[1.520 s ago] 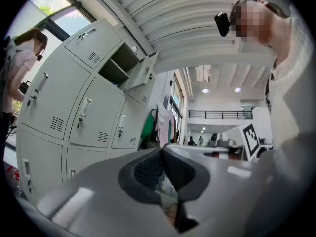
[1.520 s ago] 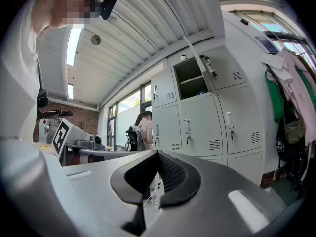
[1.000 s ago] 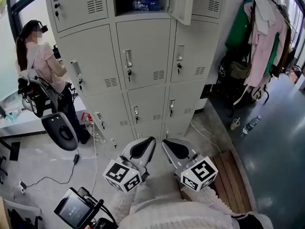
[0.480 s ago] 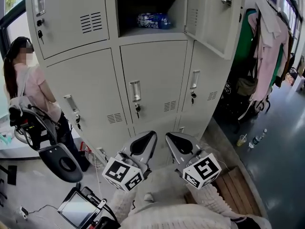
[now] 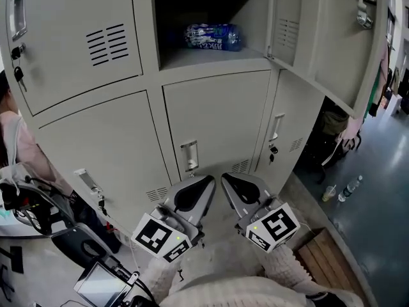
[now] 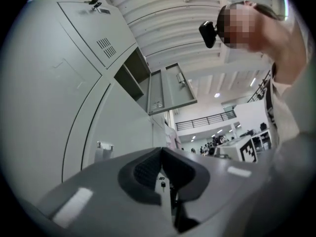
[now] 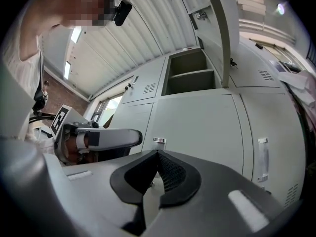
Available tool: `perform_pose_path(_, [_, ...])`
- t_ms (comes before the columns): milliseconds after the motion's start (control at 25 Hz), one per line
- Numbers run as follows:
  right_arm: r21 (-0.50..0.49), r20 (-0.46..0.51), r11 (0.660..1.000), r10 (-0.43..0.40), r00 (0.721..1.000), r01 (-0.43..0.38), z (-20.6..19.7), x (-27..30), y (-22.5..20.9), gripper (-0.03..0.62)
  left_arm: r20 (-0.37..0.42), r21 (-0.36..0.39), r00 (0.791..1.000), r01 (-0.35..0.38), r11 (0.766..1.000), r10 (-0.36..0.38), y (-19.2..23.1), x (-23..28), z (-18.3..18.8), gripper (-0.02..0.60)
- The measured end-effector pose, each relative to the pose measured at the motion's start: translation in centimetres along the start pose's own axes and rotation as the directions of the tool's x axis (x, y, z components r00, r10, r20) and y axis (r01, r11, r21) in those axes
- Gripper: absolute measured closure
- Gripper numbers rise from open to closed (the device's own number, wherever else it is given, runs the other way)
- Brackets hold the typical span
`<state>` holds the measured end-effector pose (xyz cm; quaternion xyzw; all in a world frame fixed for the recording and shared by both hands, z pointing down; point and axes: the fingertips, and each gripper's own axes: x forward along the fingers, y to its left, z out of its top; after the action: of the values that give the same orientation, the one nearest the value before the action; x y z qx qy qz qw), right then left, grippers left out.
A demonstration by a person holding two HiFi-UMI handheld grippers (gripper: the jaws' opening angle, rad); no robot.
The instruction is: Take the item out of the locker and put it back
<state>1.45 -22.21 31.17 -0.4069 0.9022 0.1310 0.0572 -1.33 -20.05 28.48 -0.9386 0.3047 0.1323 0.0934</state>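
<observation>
A blue-wrapped bottle (image 5: 213, 36) lies on its side in the open locker compartment (image 5: 192, 56), upper middle of the head view. The compartment's door (image 5: 332, 37) stands swung out to the right. My left gripper (image 5: 204, 184) and right gripper (image 5: 227, 180) are held side by side low in front of the lockers, well below the bottle. Both are shut with nothing between the jaws. The left gripper (image 6: 161, 153) sees the open compartment (image 6: 131, 78) up on its left. Above the right gripper (image 7: 158, 155), the compartment (image 7: 190, 75) and its door (image 7: 219, 38) show, with the bottle hidden.
Closed grey locker doors (image 5: 214, 123) with handles and keys fill the front. A person (image 5: 13, 146) stands at the far left by a cart. A screen device (image 5: 102, 285) is at bottom left. A cup (image 5: 329, 192), a bottle (image 5: 350, 187) and a wooden platform (image 5: 326, 261) are on the floor, right.
The lockers have come closer and the open compartment with the bottle has dropped lower in the head view. Both grippers stay low, side by side and shut.
</observation>
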Motion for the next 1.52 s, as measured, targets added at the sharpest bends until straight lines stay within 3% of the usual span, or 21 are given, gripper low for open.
perform_pose_path(200, [-0.024, 0.001, 0.999, -0.022, 1.0, 0.022, 0.1, 0.9, -1.2, 0.594, 0.028, 0.003, 0.997, 0.069, 0.998, -0.069, 0.3, 1.7, 0.5, 0.575])
perform_pose_path(360, [-0.108, -0.042, 0.994, -0.036, 0.998, 0.031, 0.5, 1.2, -2.9, 0.594, 0.053, -0.022, 0.997, 0.057, 0.998, -0.056, 1.2, 2.7, 0.8, 0.575])
perform_pose_path(640, [-0.274, -0.01, 0.961, -0.038, 0.999, 0.034, 5.9, 3.7, -5.8, 0.594, 0.072, 0.017, 0.997, -0.008, 1.0, 0.007, 2.3, 4.9, 2.9, 0.575])
perform_pose_path(800, [-0.388, 0.035, 0.921, -0.018, 0.999, 0.03, 9.6, 4.8, -6.3, 0.594, 0.078, 0.051, 0.997, -0.009, 0.999, 0.005, 2.3, 6.1, 4.5, 0.575])
perform_pose_path(960, [-0.465, 0.087, 0.88, -0.061, 0.994, 0.095, 13.1, 6.4, -7.3, 0.594, 0.08, 0.092, 0.997, 0.006, 0.996, -0.014, 2.5, 7.3, 6.1, 0.575])
perform_pose_path(1160, [-0.555, 0.116, 0.822, -0.076, 0.99, 0.128, 17.9, 8.2, -7.4, 0.594, 0.111, 0.186, 0.994, -0.036, 0.982, 0.015, 2.6, 7.7, 8.9, 0.575])
perform_pose_path(1440, [-0.655, 0.049, 0.75, -0.083, 0.995, 0.094, 22.9, 12.5, -7.9, 0.594, 0.134, 0.219, 0.991, -0.007, 0.976, -0.023, 2.3, 8.9, 11.2, 0.575])
perform_pose_path(1480, [-0.671, 0.015, 0.738, -0.081, 0.997, 0.071, 22.9, 13.5, -8.0, 0.582, 0.134, 0.227, 0.991, -0.003, 0.974, -0.028, 2.6, 9.1, 11.4, 0.575])
perform_pose_path(1520, [-0.685, -0.022, 0.727, -0.08, 0.997, 0.043, 22.8, 14.6, -8.1, 0.525, 0.137, 0.231, 0.99, -0.001, 0.973, -0.031, 3.1, 9.2, 11.6, 0.575])
